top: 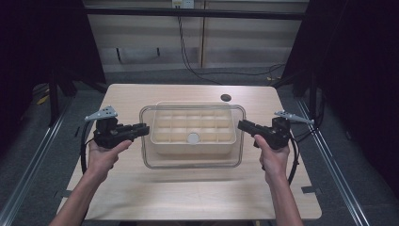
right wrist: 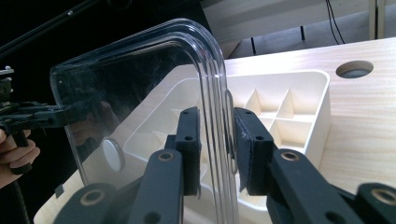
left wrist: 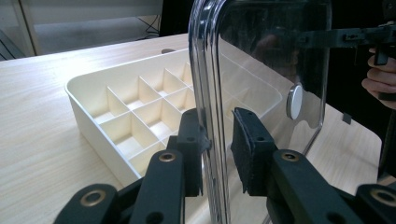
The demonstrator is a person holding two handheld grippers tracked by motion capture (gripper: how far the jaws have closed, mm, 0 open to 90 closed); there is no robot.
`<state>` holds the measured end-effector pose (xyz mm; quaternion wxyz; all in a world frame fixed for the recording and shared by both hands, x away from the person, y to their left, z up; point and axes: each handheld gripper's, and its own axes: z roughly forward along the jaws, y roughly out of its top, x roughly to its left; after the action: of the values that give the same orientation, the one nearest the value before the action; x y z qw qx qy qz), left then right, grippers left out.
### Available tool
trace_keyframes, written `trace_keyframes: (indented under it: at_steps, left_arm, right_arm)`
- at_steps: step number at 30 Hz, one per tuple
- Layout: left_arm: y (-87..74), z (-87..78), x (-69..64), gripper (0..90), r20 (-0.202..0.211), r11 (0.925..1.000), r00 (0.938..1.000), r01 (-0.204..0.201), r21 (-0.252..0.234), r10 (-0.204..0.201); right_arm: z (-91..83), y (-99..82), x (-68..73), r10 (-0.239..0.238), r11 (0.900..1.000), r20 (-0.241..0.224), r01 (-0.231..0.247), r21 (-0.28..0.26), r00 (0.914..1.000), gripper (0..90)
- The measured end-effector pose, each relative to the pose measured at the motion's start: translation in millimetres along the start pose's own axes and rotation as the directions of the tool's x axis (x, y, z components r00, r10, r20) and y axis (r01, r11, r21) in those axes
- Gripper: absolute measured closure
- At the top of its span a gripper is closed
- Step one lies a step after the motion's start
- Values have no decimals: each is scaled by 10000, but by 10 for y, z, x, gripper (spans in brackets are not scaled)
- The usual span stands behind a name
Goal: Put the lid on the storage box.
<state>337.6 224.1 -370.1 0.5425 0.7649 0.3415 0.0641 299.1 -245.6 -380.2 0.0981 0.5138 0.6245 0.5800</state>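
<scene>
A clear lid (top: 193, 160) hangs above the divided tray (top: 162, 127), its short edges sitting between the jaws of the left gripper (top: 146, 128) and right gripper (top: 241, 124). Whether they pinch it, I cannot tell. It looks light, stiff and slippery, so those rims seem the sensible hold.

Light wooden table (top: 188, 188) on grey floor (top: 42, 155), pale panelled wall (top: 244, 42) at the far side, black curtains (top: 362, 70) left and right.

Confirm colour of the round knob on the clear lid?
White or pale grey: the round knob on the clear lid, best seen in the left gripper view.
</scene>
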Motion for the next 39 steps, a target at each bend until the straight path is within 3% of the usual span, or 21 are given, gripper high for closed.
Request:
trace_keyframes:
  at_steps: [6, 24, 39]
  left_arm:
    - [20, 6, 15, 736, -35, 9999, 10000, 67, -79, -67]
    - [314, 84, 74, 733, -213, 9993, 9998, 17, -367, -25]
    - [418, 166, 225, 726, -498, 9996, 9987, 87, -284, -101]
  right_arm:
    - [36, 65, -9, 23, 10000, -2, -23, 16, 10000, 734]
    - [123, 304, -61, 2, 9999, 278, 2, -149, 9996, 732]
    - [280, 416, -97, -22, 10000, 516, 23, -12, 9987, 732]
